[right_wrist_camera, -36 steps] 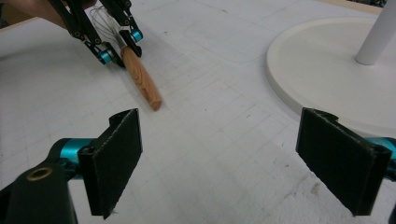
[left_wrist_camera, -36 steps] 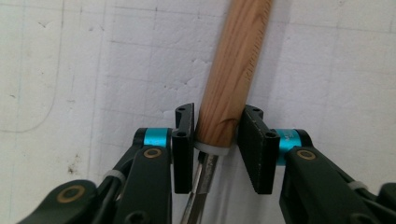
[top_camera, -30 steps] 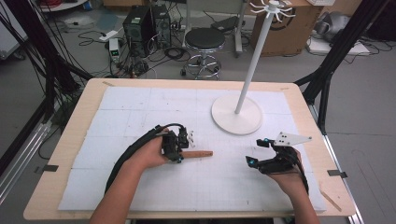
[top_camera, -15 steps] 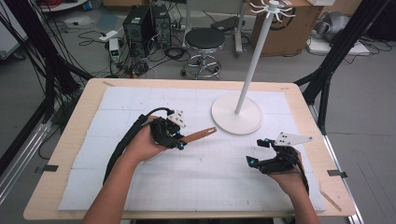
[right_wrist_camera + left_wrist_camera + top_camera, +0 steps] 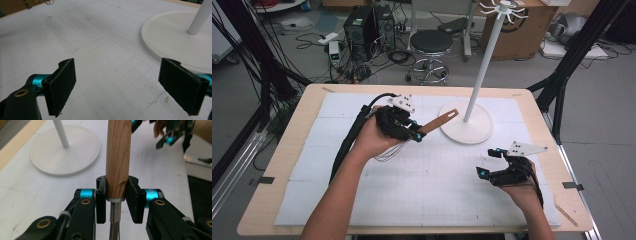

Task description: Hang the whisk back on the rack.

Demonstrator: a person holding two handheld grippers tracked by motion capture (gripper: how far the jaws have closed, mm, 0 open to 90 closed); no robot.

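2 grippers show in the high view. At center left, the left gripper (image 5: 414, 132) pinches a whisk (image 5: 439, 121) by its wooden handle, held above the white mat (image 5: 422, 195), the handle pointing toward the white stand (image 5: 466, 127) at upper right. In the left gripper view, both pads (image 5: 135, 197) press the handle just above the metal collar. At lower right, the right gripper (image 5: 487, 162) rests with jaws spread and nothing between them.

My left tongs (image 5: 116, 201) clamp a whisk's wooden handle (image 5: 119, 157) upright, the white stand base (image 5: 65, 152) near the worktop's edge.
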